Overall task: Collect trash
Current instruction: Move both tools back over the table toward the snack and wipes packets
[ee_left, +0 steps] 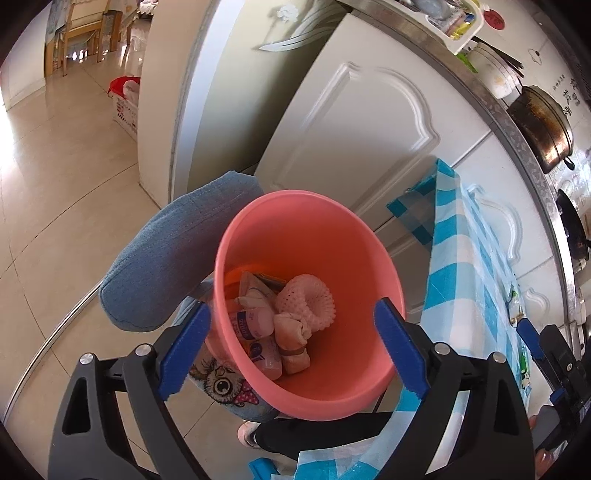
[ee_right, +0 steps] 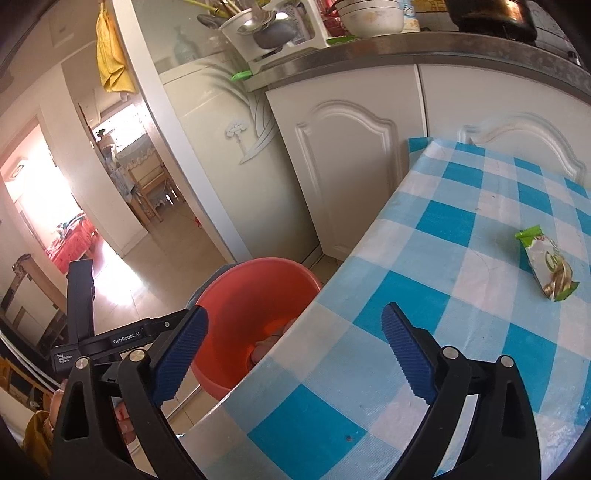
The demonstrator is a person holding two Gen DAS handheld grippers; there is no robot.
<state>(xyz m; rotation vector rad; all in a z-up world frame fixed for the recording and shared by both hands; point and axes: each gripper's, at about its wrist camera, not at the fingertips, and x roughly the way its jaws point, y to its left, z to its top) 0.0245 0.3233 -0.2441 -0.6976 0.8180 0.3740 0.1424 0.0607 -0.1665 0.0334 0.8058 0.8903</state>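
A pink trash bin [ee_left: 332, 236] stands on the floor beside the table; it also shows in the right wrist view [ee_right: 251, 291]. It holds a white foam fruit net [ee_left: 308, 302], small bottles [ee_left: 255, 325] and crumpled paper. My left gripper [ee_left: 291, 347] is open and empty right above the bin's mouth. My right gripper [ee_right: 293, 352] is open and empty over the table's left edge. A green and white snack wrapper [ee_right: 548, 264] lies on the blue checked tablecloth [ee_right: 443, 295], far right of the right gripper.
White cabinet doors [ee_right: 347, 166] and a steel counter with pots and bowls [ee_right: 369, 14] stand behind the table. A blue denim cushion [ee_left: 177, 251] sits against the bin's left. Tiled floor extends left toward a doorway [ee_right: 110, 221].
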